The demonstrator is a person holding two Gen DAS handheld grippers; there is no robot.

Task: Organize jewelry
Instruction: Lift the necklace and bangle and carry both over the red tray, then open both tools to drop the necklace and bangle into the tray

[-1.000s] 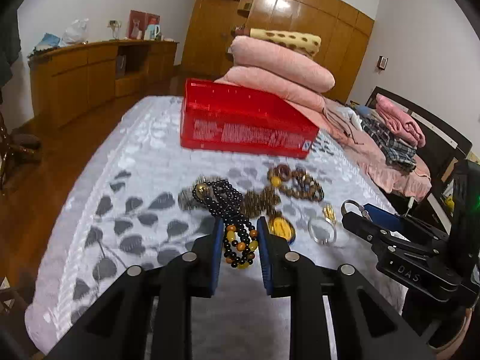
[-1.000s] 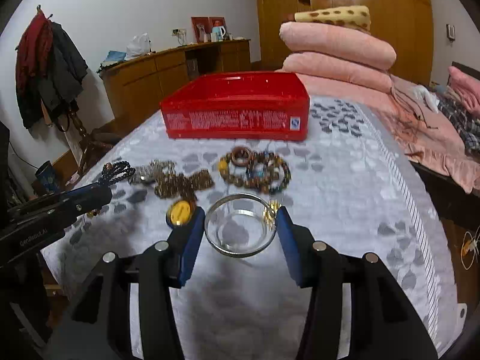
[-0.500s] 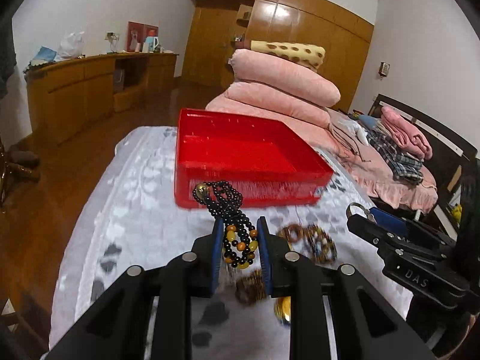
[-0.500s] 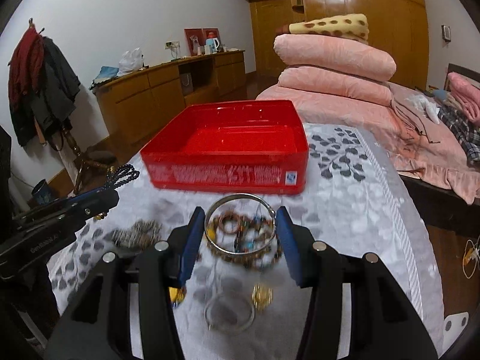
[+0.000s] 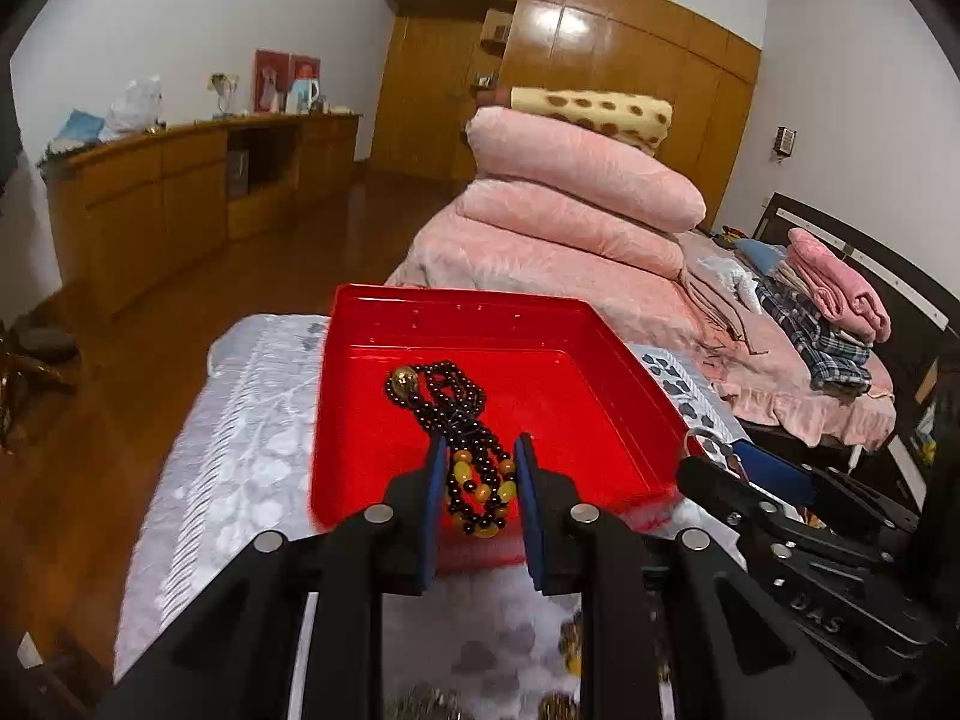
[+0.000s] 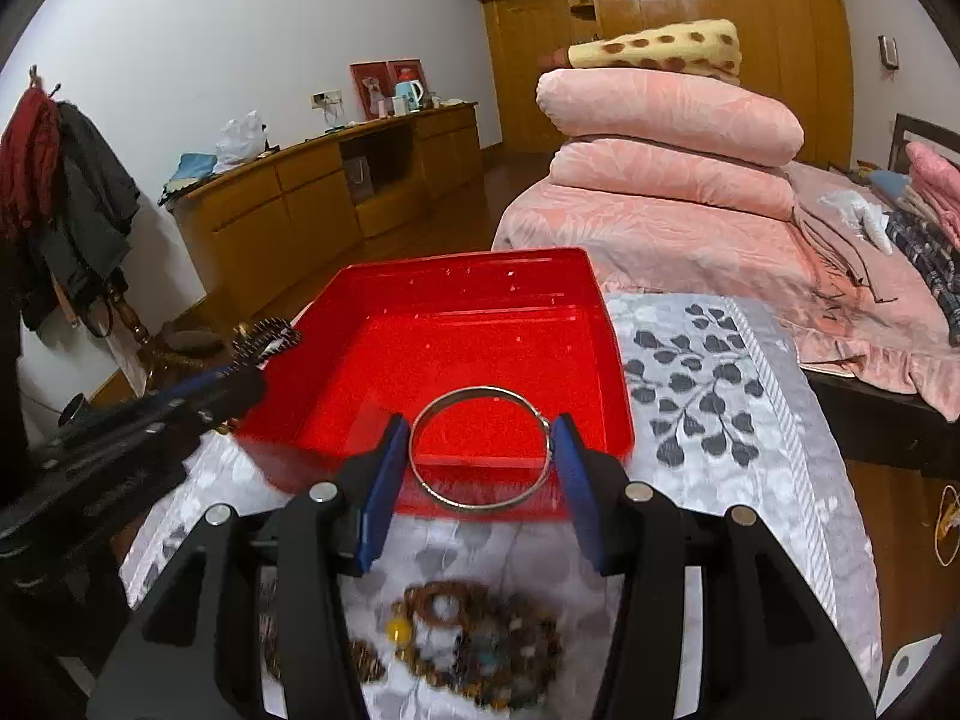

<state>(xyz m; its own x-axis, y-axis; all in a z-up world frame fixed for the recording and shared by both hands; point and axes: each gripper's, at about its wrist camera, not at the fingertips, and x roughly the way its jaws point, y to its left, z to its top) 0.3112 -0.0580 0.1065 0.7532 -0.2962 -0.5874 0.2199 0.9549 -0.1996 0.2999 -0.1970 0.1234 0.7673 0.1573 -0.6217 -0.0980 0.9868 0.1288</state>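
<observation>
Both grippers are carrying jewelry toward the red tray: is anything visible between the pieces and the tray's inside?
Nothing visible. The left gripper holds the beaded bracelets and the right gripper holds the silver bangle, both before the open, empty red tray. No lid.

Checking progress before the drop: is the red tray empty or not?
Empty: the red tray shows only bare floor in both views.

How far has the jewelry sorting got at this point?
Nothing lies in the red tray yet. In hand: the left gripper holds a dark bead strand and the right gripper a silver bangle, both over the tray. Left: a heap of bead bracelets on the cloth.
</observation>
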